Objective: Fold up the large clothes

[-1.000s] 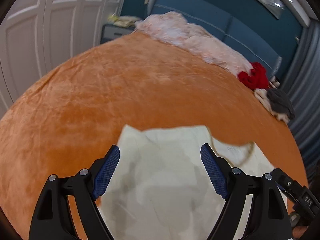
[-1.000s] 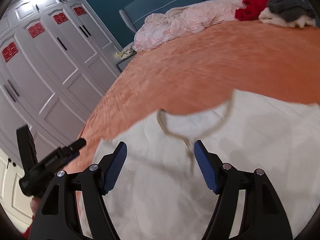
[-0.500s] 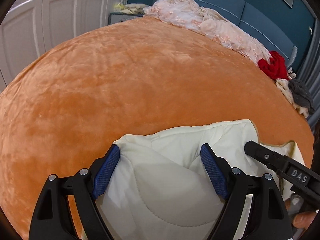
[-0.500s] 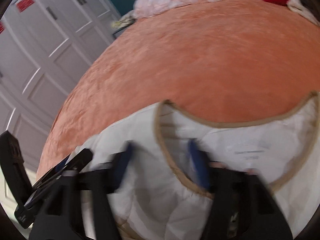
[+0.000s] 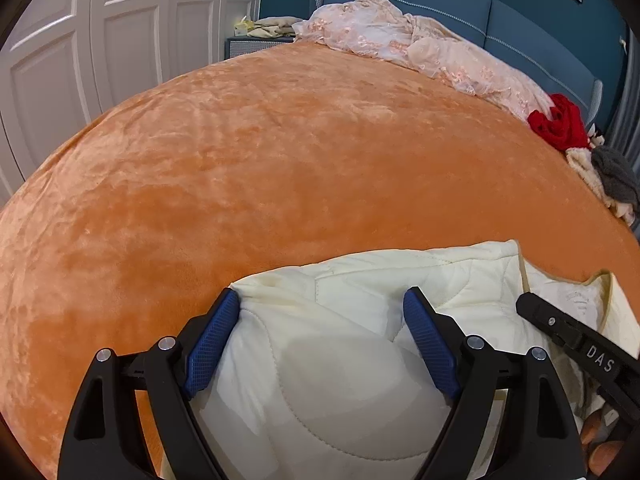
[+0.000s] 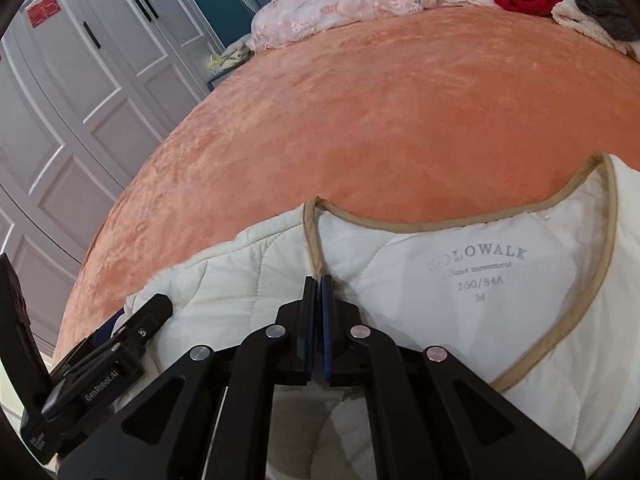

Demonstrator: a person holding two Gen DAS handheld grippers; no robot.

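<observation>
Your cream-white quilted jacket with tan binding around its neckline [image 6: 460,272] lies at the near edge of the orange plush bedspread [image 5: 280,160], collar pointing up the bed and the printed size label inside the neck facing up. Your right gripper [image 6: 318,280] has its blue pads pressed together on the tan binding at the left side of the neck opening, pinching that edge of the jacket. Your left gripper [image 5: 320,308] stands wide, its jaws opening, with the jacket's puffed shoulder and sleeve fabric bulging up between the blue pads; the left pad touches a gathered fold, the right pad sits just beside the cloth, so it clamps nothing. Along the far side of the bed a crumpled pale-pink lace cover [image 5: 420,48] runs against the dark blue padded headboard [image 5: 440,4], with a red garment [image 5: 560,124] and a grey and cream bundle [image 5: 612,180] near it. White panelled wardrobe doors [image 6: 80,100] stand to the left.
</observation>
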